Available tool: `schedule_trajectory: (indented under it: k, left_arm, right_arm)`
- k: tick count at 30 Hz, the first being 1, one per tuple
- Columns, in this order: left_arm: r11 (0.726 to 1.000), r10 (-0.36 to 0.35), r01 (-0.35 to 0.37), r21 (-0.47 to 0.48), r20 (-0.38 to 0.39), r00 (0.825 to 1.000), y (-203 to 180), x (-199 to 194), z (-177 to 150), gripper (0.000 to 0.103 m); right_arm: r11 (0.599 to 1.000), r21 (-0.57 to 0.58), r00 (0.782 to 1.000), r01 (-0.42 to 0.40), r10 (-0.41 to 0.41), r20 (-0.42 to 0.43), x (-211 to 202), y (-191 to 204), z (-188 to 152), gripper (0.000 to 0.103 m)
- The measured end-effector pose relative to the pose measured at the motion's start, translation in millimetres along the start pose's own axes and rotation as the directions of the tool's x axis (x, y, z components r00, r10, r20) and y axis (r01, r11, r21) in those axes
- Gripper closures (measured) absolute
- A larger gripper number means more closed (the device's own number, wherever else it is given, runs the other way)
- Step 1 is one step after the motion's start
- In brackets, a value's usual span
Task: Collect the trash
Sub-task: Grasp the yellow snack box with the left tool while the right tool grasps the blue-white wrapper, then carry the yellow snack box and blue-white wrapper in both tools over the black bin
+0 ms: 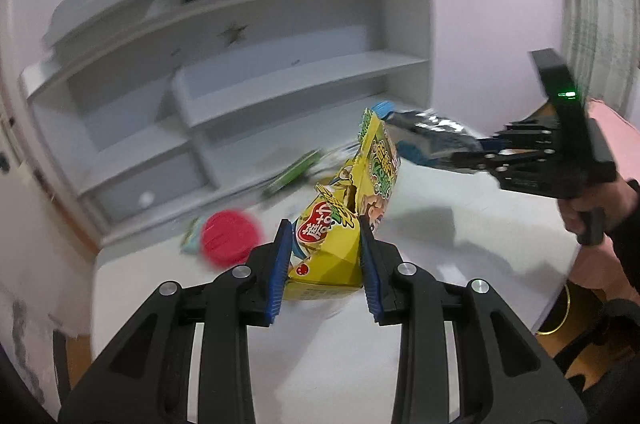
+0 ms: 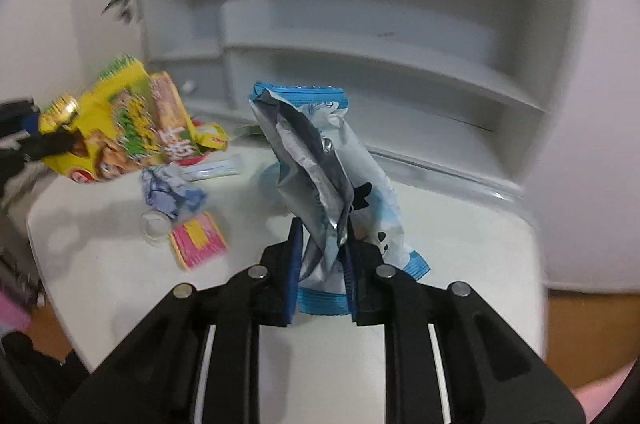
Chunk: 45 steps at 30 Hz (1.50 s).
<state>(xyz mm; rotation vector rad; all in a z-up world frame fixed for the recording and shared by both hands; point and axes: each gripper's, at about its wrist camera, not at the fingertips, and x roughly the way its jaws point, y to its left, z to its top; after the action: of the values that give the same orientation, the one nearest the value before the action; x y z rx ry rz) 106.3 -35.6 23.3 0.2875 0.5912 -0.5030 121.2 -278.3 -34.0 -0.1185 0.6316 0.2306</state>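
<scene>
My left gripper (image 1: pixel 325 256) is shut on a yellow snack bag (image 1: pixel 352 208) and holds it above the white table (image 1: pixel 460 264). The same bag shows at the left of the right wrist view (image 2: pixel 120 128). My right gripper (image 2: pixel 322 264) is shut on a crumpled blue and silver wrapper (image 2: pixel 320 176), held upright above the table. In the left wrist view the right gripper (image 1: pixel 472 154) is at the right with that wrapper (image 1: pixel 432 136).
On the table lie a red round lid (image 1: pixel 230 238), a green packet (image 1: pixel 294 172), a crumpled blue wrapper (image 2: pixel 172 192), a pink and yellow packet (image 2: pixel 198 238) and a clear ring (image 2: pixel 154 224). A white shelf unit (image 1: pixel 240 72) stands behind. The table edge (image 2: pixel 532 244) is at the right.
</scene>
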Motion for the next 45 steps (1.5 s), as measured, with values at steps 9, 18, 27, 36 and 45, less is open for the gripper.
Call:
schedule_trajectory:
  k: [9, 18, 27, 36, 45]
  left_arm:
    - [0.947, -0.302, 0.29, 0.138, 0.068, 0.951, -184, 31, 36, 0.071]
    - [0.791, -0.572, 0.558, 0.25, -0.022, 0.82, -384, 56, 31, 0.071]
    - [0.688, -0.642, 0.64, 0.342, -0.124, 0.757, -499, 67, 1, 0.071]
    - [0.686, -0.6, 0.642, 0.343, -0.232, 0.766, -539, 121, -30, 0.071]
    - [0.735, -0.514, 0.615, 0.285, -0.356, 0.78, -534, 199, -85, 0.071]
  right_arm:
    - [0.897, 0.285, 0.936, 0.338, -0.352, 0.0, -157, -101, -125, 0.084]
    - [0.625, 0.532, 0.798, 0.571, -0.576, -0.179, -276, -178, -284, 0.084]
    - [0.437, 0.644, 0.734, 0.627, -0.61, -0.301, -318, -203, -390, 0.084]
    - [0.421, 0.69, 0.778, 0.589, -0.525, -0.344, -283, -217, -433, 0.084]
    - [0.419, 0.731, 0.837, 0.539, -0.365, -0.408, -199, -242, -481, 0.084]
